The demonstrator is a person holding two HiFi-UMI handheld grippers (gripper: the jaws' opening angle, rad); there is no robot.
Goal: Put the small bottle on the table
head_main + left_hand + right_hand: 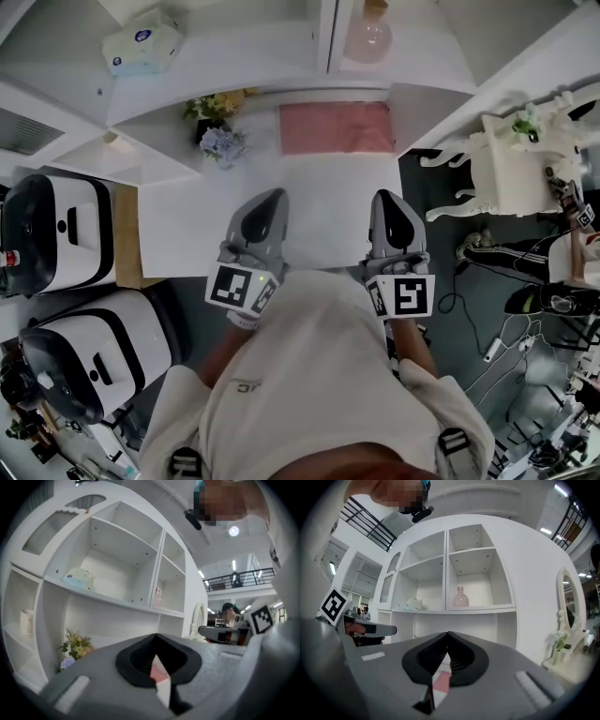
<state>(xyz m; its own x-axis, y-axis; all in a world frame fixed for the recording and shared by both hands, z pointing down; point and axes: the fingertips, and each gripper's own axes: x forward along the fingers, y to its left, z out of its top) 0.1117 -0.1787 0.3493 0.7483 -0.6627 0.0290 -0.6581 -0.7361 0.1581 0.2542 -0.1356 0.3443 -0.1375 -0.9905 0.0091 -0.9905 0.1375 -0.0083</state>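
Two grippers hang level over the white counter (328, 206), the left gripper (270, 202) and the right gripper (387, 202), both jaws closed on nothing. The small pink glass bottle (367, 37) waits in the white shelf unit (262, 47), top centre. Pick-up not begun: next, open jaws and reach up.

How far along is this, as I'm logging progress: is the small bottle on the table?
Nothing done: the small pink glass bottle stands in the white shelf compartment, not on the white table. In hand: nothing; left gripper and right gripper are shut, empty, over the table. Remaining: reach, grasp, set down.
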